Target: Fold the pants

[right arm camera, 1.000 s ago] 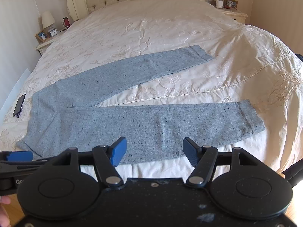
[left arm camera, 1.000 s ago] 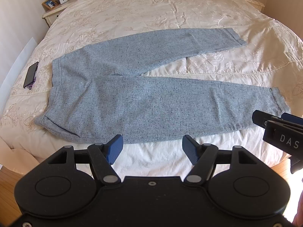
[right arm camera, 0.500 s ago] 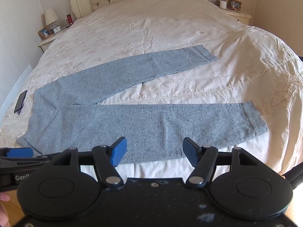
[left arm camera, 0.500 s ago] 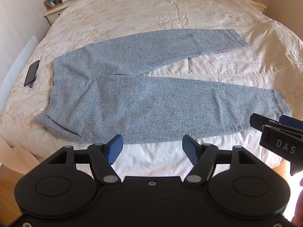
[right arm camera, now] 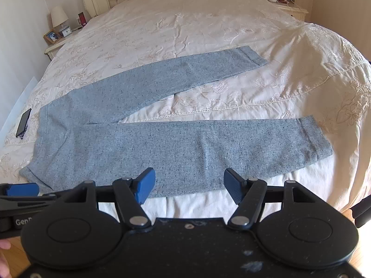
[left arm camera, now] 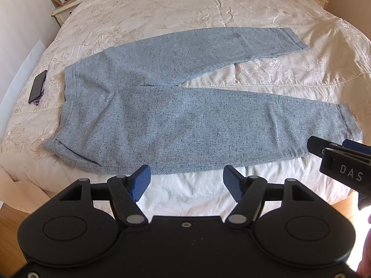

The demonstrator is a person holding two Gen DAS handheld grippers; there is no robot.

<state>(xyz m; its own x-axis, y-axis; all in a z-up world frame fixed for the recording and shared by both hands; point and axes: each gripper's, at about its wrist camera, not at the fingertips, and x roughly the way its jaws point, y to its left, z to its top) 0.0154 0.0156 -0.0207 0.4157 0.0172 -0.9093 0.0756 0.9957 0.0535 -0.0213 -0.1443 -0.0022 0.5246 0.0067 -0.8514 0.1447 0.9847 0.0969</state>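
Left wrist view: a pair of speckled blue-grey woven pants (left arm camera: pixel 185 115) lies flat on a cream embroidered bedspread (left arm camera: pixel 185 7). The waistband is at the left of the frame, and the two legs splay apart toward the right. The far leg angles to the upper right; the near leg runs across the middle of the frame. A dark smartphone (left arm camera: pixel 38 86) rests on the bedspread just left of the waistband.

The left gripper (left arm camera: pixel 186 183) fills the bottom of the frame, its blue-padded jaws spread wide and holding nothing. It hangs above bare bedspread, just short of the near leg's lower edge, roughly at mid-leg. The right gripper (left arm camera: pixel 334 150) pokes in at the lower right, near the cuff of the near leg.

Right wrist view: the right gripper (right arm camera: pixel 189 186) also has its jaws spread and empty. The near leg's lower edge sits between and just beyond the pads. The left gripper (right arm camera: pixel 22 190) shows at the lower left edge, near the waistband corner.

Compared with a second ago, the framing has shifted only slightly. The pants have not moved and no fold has begun. Judging from this, the task is at its very start, and both grippers look to be lining up on the near edge. A likely first step is to lay one leg over the other.
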